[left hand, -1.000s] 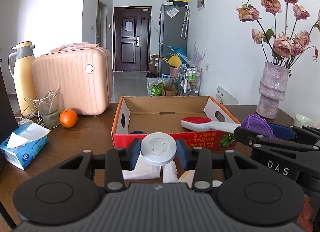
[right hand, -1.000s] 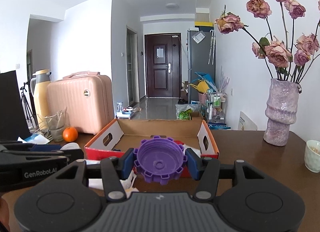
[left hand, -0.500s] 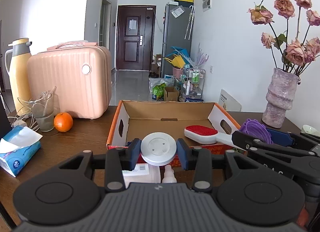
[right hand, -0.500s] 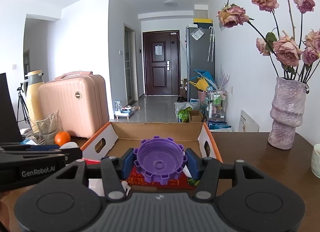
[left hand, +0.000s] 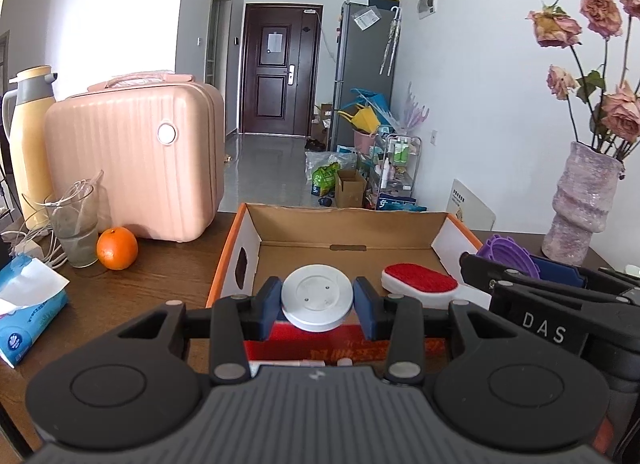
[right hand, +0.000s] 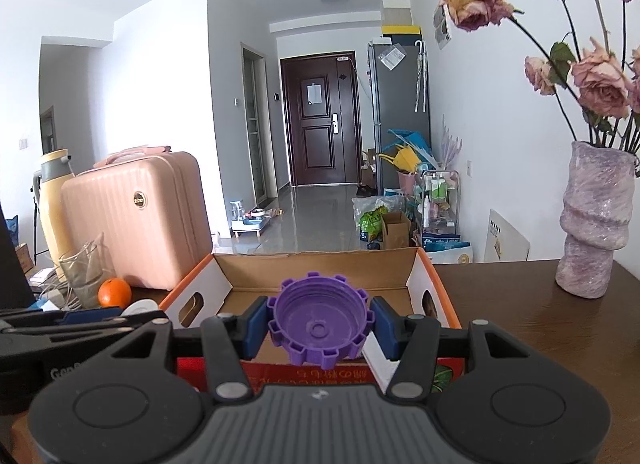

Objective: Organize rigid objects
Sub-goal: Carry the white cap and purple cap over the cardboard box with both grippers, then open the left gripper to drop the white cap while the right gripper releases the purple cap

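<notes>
My left gripper [left hand: 317, 306] squeezed a white disc [left hand: 317, 298]. My right gripper [right hand: 319, 326] squeezed a purple cap [right hand: 319, 324]. Only the left view showed the red brush [left hand: 419, 282] inside the box [left hand: 340, 223].

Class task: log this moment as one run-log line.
left tongs: shut on white disc | right tongs: shut on purple cap | cardboard box: red brush inside

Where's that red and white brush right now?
In the left wrist view, the brush lies inside the cardboard box, on its right side, near the purple lid.
</notes>
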`<state>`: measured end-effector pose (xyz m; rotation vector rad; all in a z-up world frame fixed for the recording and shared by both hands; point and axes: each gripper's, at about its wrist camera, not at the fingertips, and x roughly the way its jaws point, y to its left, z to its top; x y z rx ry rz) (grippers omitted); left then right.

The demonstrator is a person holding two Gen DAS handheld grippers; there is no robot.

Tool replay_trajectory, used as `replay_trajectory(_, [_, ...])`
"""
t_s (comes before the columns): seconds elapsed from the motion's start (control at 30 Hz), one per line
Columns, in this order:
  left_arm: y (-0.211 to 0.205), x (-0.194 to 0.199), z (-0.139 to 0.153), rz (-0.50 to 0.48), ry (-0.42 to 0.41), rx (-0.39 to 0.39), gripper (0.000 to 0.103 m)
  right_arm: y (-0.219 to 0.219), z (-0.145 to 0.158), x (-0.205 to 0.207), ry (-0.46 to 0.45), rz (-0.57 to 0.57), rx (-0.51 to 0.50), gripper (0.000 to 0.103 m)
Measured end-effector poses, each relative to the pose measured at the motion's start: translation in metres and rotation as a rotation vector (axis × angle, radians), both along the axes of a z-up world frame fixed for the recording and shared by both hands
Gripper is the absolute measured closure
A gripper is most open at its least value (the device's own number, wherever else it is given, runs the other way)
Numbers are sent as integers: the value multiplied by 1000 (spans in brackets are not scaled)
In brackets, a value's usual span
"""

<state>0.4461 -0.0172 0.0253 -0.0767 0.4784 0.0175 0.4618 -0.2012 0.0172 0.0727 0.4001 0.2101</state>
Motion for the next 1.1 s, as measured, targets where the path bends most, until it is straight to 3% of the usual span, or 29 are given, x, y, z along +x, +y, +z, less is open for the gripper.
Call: replay_trajectory(1.1, [-2, 115, -28, 91, 88, 25, 62, 7, -30, 110, 140, -73, 23, 50])
